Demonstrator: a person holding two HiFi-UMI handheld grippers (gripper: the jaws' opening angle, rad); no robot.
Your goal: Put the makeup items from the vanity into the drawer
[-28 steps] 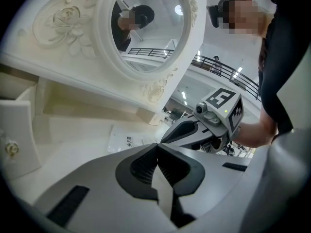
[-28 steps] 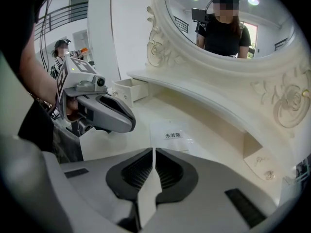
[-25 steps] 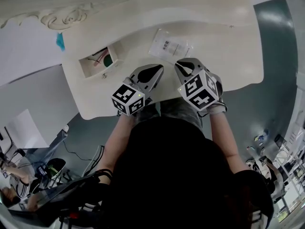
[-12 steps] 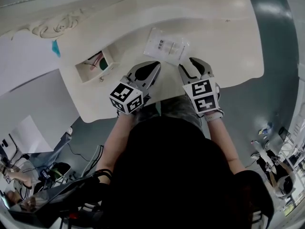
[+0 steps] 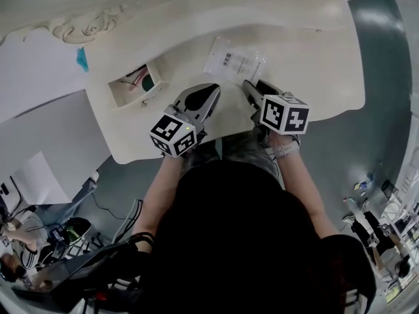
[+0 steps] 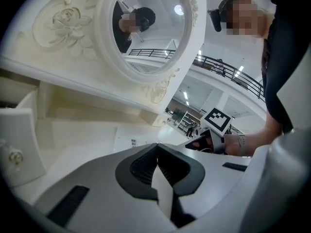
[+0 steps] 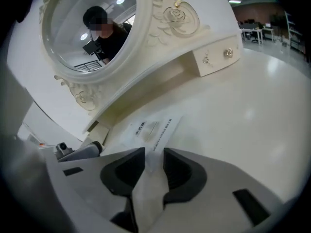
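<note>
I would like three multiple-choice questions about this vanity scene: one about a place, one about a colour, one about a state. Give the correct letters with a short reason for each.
1. Where does the clear packet lie?
A. on the floor
B. on the vanity top
C. on a shelf

2. What colour is the round item inside the small drawer?
A. green
B. yellow
C. blue

3. The small drawer is:
A. shut
B. open
C. removed from the vanity

Answers:
1 B: it lies flat on the top, right of the small drawer.
2 A: the head view shows a green disc.
3 B: its inside and contents are visible.
</note>
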